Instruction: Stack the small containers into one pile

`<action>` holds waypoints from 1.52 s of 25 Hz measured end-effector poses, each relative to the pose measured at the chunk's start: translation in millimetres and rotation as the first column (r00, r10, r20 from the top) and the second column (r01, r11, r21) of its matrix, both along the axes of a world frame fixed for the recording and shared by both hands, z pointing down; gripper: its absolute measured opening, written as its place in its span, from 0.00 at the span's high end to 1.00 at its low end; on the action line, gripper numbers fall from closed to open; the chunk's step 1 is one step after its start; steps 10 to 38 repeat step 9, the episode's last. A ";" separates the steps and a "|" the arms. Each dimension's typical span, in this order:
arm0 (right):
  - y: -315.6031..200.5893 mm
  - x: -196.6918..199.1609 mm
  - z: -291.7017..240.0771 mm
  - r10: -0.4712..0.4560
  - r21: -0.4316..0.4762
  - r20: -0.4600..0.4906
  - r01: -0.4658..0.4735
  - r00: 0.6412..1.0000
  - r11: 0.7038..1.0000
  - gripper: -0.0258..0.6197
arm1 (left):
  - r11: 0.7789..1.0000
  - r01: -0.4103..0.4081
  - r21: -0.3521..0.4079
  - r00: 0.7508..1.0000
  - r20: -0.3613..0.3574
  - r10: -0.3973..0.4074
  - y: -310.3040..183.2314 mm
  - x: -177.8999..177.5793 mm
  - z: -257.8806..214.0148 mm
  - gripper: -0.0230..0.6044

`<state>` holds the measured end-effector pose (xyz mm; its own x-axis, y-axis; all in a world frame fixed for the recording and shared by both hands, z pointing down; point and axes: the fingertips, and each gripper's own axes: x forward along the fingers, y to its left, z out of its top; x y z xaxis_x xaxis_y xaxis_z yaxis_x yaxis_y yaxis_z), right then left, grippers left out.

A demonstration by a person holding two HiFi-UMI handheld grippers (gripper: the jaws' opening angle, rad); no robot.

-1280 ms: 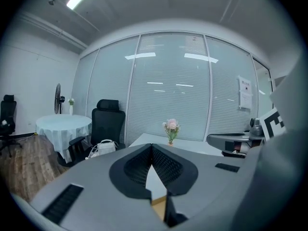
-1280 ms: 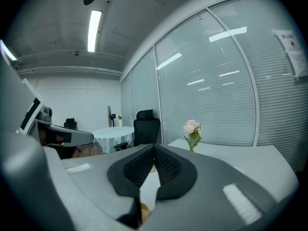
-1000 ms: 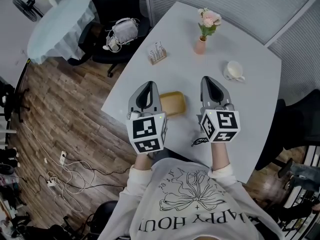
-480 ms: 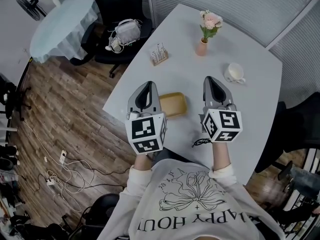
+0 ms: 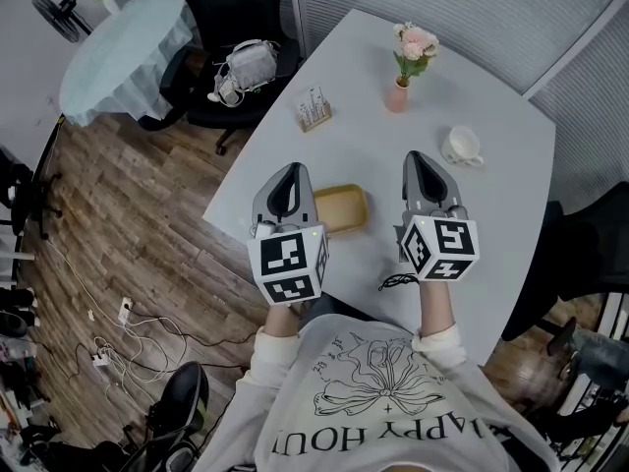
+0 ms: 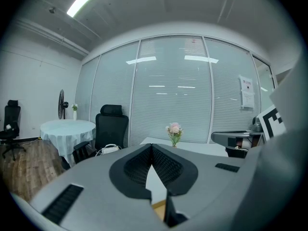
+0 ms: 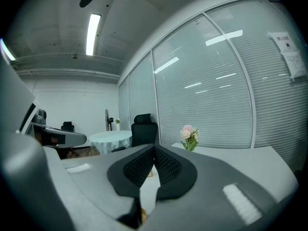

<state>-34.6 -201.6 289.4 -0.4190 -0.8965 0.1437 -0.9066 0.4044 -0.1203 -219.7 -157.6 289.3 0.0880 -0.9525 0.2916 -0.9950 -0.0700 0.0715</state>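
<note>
while both tools are held over the near part of the white table [image 5: 496,214], the left gripper [image 5: 292,170] and the right gripper [image 5: 417,159] are seen clenched, with nothing between the jaws. a tan shallow container [image 5: 341,207] lies on the table between them, just beside the left gripper; whether others are nested in it cannot be told. it is judged light, stiff and smooth, best pinched across one side wall at the rim and lifted level.
</note>
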 end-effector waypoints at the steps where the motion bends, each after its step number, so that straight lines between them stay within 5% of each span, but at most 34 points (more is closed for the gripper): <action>1: -0.4 0.7 0.1 0.002 0.001 -0.001 -0.002 1.000 1.000 0.94 | 1.000 -0.001 -0.001 1.000 0.000 0.001 -0.3 0.2 0.6 0.95; 38: -2.7 2.8 -0.1 0.014 0.001 0.013 -0.014 1.000 1.000 0.94 | 1.000 -0.006 -0.004 1.000 0.002 0.006 -4.2 0.5 3.1 0.95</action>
